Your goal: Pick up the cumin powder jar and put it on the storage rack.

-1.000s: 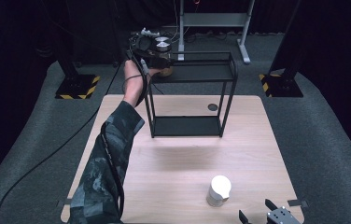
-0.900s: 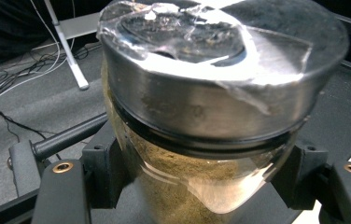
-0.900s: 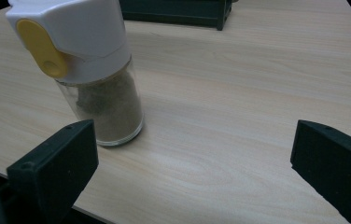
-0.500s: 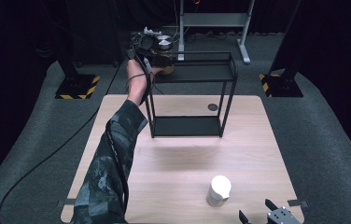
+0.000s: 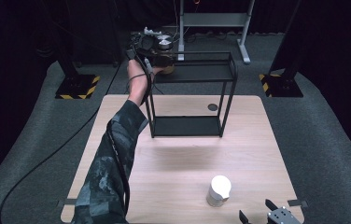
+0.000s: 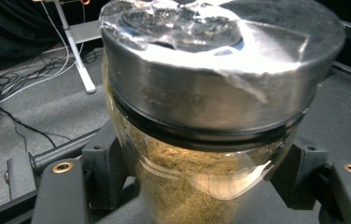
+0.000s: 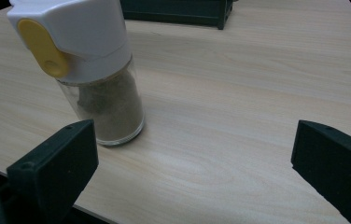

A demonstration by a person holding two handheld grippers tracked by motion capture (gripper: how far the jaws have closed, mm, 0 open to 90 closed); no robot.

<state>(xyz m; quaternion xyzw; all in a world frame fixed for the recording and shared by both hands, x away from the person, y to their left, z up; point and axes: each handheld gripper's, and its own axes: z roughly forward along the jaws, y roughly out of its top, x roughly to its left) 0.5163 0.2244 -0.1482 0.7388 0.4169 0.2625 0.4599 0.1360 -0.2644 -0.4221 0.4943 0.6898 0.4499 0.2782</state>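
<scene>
My left gripper (image 5: pixel 160 59) is held up at the left end of the black rack's top shelf (image 5: pixel 201 71). It is shut on a glass jar (image 6: pixel 201 116) of tan powder with a silver lid, and its black pads press the glass on both sides. I cannot tell whether the jar (image 5: pixel 167 70) rests on the shelf. A spice shaker (image 5: pixel 218 190) with a white cap and a yellow tab stands near the table's front edge. My right gripper (image 5: pixel 260 213) is low at the front right, open. The shaker (image 7: pixel 94 70) stands just beyond its left jaw, and nothing is between the jaws (image 7: pixel 192 172).
The two-tier black wire rack (image 5: pixel 187 126) stands at the back middle of the wooden table (image 5: pixel 183 158), its lower shelf bare. A small round dark spot (image 5: pixel 213 107) is in the tabletop behind it. A grey metal stand (image 5: pixel 211 21) and cables lie on the floor beyond.
</scene>
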